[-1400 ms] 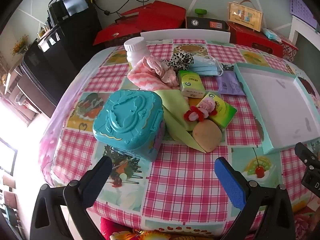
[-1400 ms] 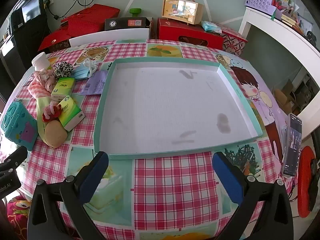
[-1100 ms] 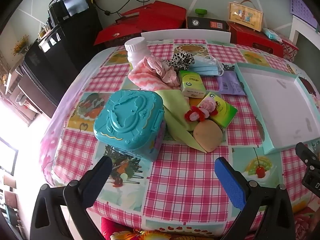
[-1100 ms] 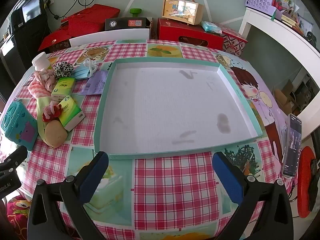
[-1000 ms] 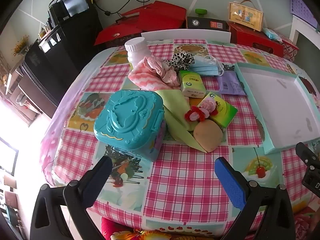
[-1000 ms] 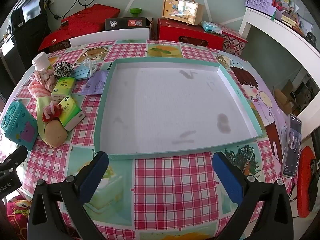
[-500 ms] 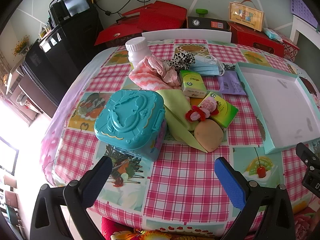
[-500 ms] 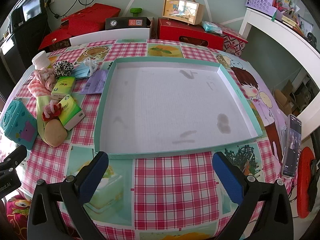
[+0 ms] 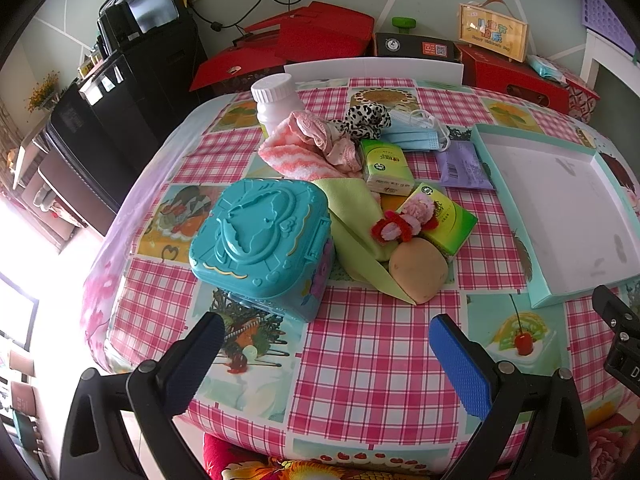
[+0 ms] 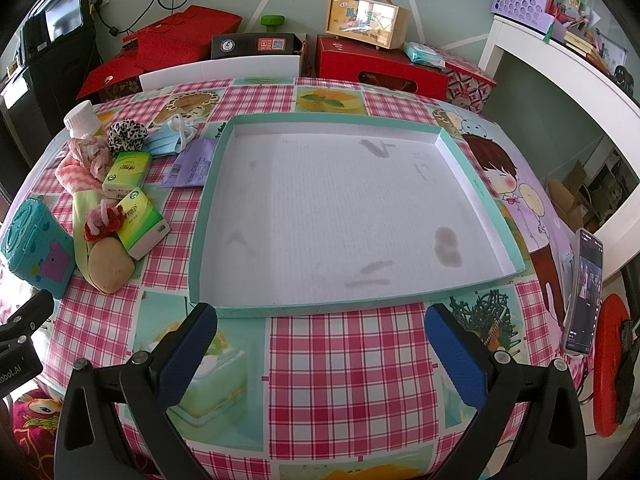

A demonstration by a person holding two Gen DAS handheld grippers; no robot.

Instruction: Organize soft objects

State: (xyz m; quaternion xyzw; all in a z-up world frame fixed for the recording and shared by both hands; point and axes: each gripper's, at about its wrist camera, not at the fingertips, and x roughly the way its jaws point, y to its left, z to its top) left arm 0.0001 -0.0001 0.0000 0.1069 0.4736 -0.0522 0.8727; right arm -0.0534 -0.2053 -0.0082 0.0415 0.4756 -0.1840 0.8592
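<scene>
A pile of soft things lies on the checked table: a pink striped towel [image 9: 294,158], a pink scrunchie [image 9: 334,140], a leopard scrunchie [image 9: 366,118], blue face masks [image 9: 416,136], a green cloth [image 9: 354,216], a red-and-pink scrunchie [image 9: 400,226], two green tissue packs [image 9: 386,166] and a tan sponge [image 9: 418,270]. An empty teal-rimmed tray [image 10: 476,196] lies to their right. My left gripper [image 9: 324,354] is open and empty, near the table's front edge below the pile. My right gripper [image 10: 320,344] is open and empty in front of the tray.
A teal plastic case [image 9: 260,236] stands left of the pile. A white bottle [image 9: 276,98] stands behind it, and a purple packet [image 9: 464,164] lies by the tray. A phone [image 10: 582,292] lies at the table's right edge. Red boxes [image 10: 380,66] stand behind the table.
Both views have shifted very slightly; the grippers stay open and nothing on the table has moved.
</scene>
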